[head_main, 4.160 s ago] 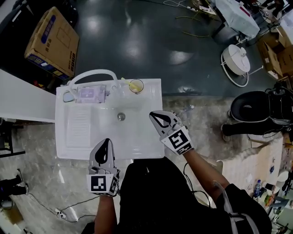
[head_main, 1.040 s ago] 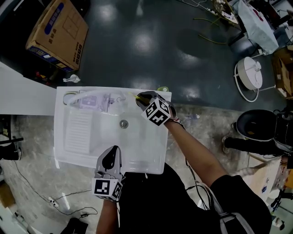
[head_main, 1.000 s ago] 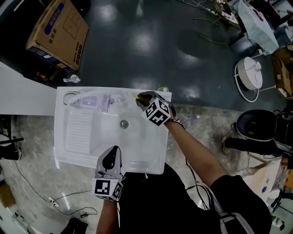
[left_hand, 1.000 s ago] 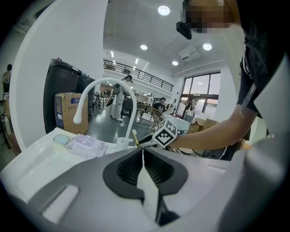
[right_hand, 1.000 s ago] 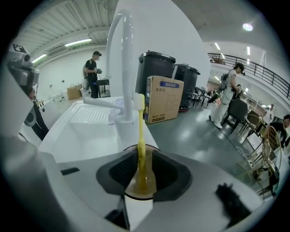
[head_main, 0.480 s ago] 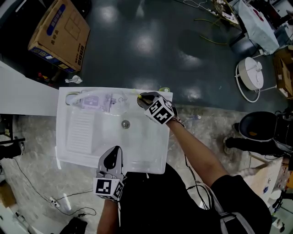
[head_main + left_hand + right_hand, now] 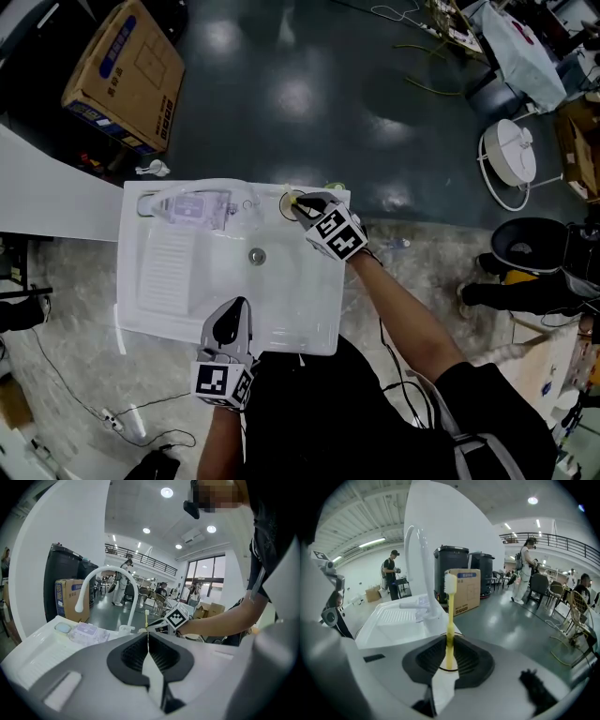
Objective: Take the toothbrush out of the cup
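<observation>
A yellow toothbrush (image 7: 450, 620) with white bristles stands upright in a clear cup (image 7: 285, 201) at the back right corner of the white sink (image 7: 178, 281). My right gripper (image 7: 302, 206) is at the cup, and its jaws are shut on the toothbrush handle just above the rim, as the right gripper view (image 7: 449, 645) shows. My left gripper (image 7: 228, 316) hangs shut and empty over the sink's front edge. From the left gripper view (image 7: 148, 641) the toothbrush (image 7: 146, 619) shows small in the distance.
A white arched faucet (image 7: 192, 192) and a pale purple packet (image 7: 187, 208) sit along the sink's back ledge. A drain (image 7: 256, 255) lies mid-basin. A cardboard box (image 7: 122, 80) and a floor fan (image 7: 511, 155) stand on the dark floor beyond.
My right gripper has gone from over the basin's right side to the cup at the back corner and closed on the toothbrush. The left gripper has stayed at the front edge.
</observation>
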`<state>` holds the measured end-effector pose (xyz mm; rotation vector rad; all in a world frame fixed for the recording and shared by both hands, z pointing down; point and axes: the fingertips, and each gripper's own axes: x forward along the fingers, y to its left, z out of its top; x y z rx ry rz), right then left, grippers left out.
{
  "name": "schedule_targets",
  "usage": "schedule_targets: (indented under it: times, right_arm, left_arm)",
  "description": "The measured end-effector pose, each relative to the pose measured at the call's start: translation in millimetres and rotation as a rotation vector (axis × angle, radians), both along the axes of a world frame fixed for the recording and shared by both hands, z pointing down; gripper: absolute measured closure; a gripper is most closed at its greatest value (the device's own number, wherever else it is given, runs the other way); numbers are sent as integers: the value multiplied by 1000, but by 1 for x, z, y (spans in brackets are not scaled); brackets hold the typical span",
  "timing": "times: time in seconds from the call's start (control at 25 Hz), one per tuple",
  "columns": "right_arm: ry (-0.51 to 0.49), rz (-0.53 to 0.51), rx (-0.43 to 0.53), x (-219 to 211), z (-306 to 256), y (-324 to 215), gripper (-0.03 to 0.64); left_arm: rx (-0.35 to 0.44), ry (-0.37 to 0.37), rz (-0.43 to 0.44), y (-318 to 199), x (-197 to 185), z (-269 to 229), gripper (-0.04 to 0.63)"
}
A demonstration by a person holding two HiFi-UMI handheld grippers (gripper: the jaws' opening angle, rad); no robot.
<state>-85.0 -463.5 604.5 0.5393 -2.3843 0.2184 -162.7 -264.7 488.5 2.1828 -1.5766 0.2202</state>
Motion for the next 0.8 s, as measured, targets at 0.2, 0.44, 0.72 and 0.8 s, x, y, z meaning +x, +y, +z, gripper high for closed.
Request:
schedule_targets:
  times: [0.2, 0.44, 0.72, 0.8]
  right_arm:
    - [-37, 26, 4, 5, -17, 2, 560]
    - [-71, 51, 24, 13, -34, 8, 560]
    - [-110, 71, 43, 24, -55, 16, 560]
    - [-119, 77, 50, 26, -61, 17, 560]
  left_arm:
    - [25, -34, 23, 6, 5, -8, 580]
    - [46, -34, 40, 16, 11, -15, 580]
    - [58, -32, 27, 25, 12, -19, 581]
    - [64, -33, 33, 27, 13, -20, 581]
